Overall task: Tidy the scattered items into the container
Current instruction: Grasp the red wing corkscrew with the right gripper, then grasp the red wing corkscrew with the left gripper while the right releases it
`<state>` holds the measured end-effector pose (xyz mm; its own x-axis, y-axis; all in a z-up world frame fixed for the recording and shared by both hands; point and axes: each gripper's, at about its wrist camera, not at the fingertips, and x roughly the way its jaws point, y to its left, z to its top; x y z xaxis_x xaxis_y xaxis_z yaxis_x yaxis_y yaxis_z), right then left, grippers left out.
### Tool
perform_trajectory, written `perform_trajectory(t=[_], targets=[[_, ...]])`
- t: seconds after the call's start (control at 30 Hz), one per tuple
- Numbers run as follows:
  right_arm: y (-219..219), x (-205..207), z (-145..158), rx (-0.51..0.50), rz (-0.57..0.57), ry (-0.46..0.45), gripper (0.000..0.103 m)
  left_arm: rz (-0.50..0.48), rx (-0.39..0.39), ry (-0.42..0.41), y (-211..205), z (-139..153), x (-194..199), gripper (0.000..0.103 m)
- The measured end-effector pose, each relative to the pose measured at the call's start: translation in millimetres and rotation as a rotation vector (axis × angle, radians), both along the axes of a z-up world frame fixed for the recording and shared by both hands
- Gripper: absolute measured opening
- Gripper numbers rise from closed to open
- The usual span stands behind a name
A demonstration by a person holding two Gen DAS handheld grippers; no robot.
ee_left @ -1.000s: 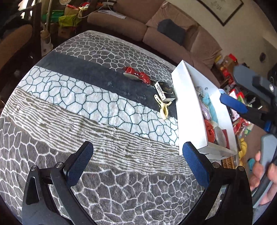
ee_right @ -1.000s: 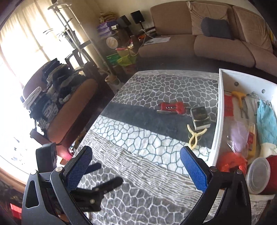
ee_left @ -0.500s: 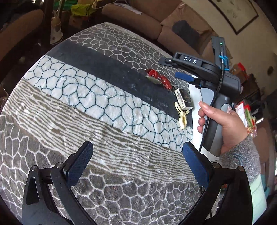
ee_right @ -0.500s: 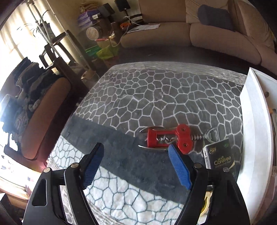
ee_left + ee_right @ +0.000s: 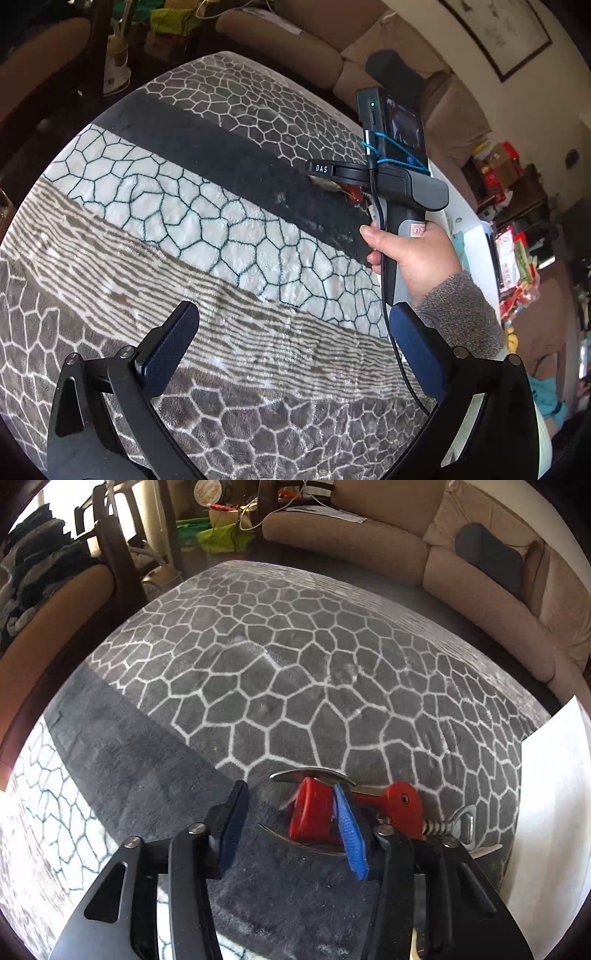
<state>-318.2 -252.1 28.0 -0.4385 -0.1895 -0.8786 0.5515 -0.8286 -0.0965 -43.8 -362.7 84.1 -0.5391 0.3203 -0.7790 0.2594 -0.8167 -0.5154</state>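
A red corkscrew (image 5: 314, 812) with metal arms lies on the dark band of the patterned blanket. My right gripper (image 5: 291, 827) is open and low over it; its right finger (image 5: 349, 834) crosses the red body, and the left finger stands off to the left. In the left wrist view the right gripper body (image 5: 391, 184) and the hand holding it hide most of the corkscrew (image 5: 352, 192). The white container (image 5: 554, 812) stands just right of the corkscrew. My left gripper (image 5: 291, 354) is open and empty above the striped part of the blanket.
The blanket-covered table (image 5: 184, 206) drops off at its far and left edges. A tan sofa (image 5: 406, 554) lies beyond it and a chair (image 5: 55, 602) at the left. Cluttered shelves (image 5: 517, 229) stand at the right.
My right gripper has moved forward and down onto the corkscrew and its jaws have narrowed. The left gripper has barely moved and stays open.
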Motion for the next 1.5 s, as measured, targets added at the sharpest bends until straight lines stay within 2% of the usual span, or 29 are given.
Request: perform_trajectory(t=[0.03,0.13,0.27,0.33,0.57,0.7,0.73,0.77,0.83,0.9,1.03,1.1,1.17,1.3,1.4,1.47,1.5], targets=[[1.8,-0.1,0.6,0.020,-0.002,0.006,0.017,0.004,0.002,-0.001,0.0,-0.1,1.1,0.103],[18.2,1.2,7.7,-0.046,-0.001,-0.061,0.014,0.011,-0.009,0.002,-2.4,1.9,4.3,0.103],[23.5,31.8,17.6,-0.049,0.076,-0.080,0.014,0.032,-0.021,0.006,-8.9,4.0,8.2,0.103],[25.2,57.3,22.0,-0.088,0.128,-0.118,0.014,0.033,-0.012,0.007,-11.4,4.5,10.7,0.103],[46.7,197.4,16.2,-0.164,0.326,-0.288,0.016,0.047,-0.023,0.008,-27.4,9.3,23.3,0.103],[74.4,258.4,17.6,-0.155,0.361,-0.314,0.023,0.026,0.006,-0.019,-26.9,-0.8,21.1,0.103],[82.8,268.8,21.3,-0.146,0.354,-0.291,0.037,0.006,0.001,-0.033,-21.5,-4.9,18.4,0.103],[92.1,277.0,26.2,-0.136,0.335,-0.257,0.057,-0.018,-0.008,-0.047,-13.8,-9.0,16.0,0.103],[113.2,287.3,36.4,-0.129,0.269,-0.180,0.072,-0.081,-0.035,-0.074,6.4,-17.3,11.8,0.103],[137.5,284.1,42.3,-0.190,0.180,-0.153,0.071,-0.155,-0.072,-0.096,30.2,-27.3,7.4,0.103],[167.7,278.3,37.6,-0.260,0.037,-0.132,0.071,-0.276,-0.245,-0.151,84.3,-51.5,3.2,0.103],[179.0,278.9,32.8,-0.339,-0.017,-0.143,0.071,-0.342,-0.324,-0.166,108.0,-61.4,3.3,0.103],[188.6,277.1,28.2,-0.378,-0.081,-0.138,0.070,-0.362,-0.376,-0.178,117.8,-68.4,3.9,0.103],[200.5,267.7,18.9,-0.441,-0.117,-0.168,0.070,-0.378,-0.396,-0.174,120.7,-76.6,7.5,0.102],[211.8,267.7,24.4,-0.511,-0.117,-0.169,0.073,-0.391,-0.426,-0.150,123.8,-77.8,11.0,0.100],[219.1,268.9,27.1,-0.560,-0.116,-0.180,0.083,-0.368,-0.430,-0.135,122.5,-75.6,11.6,0.091],[221.4,269.8,27.7,-0.566,-0.111,-0.179,0.084,-0.358,-0.413,-0.125,121.4,-72.9,11.9,0.085]])
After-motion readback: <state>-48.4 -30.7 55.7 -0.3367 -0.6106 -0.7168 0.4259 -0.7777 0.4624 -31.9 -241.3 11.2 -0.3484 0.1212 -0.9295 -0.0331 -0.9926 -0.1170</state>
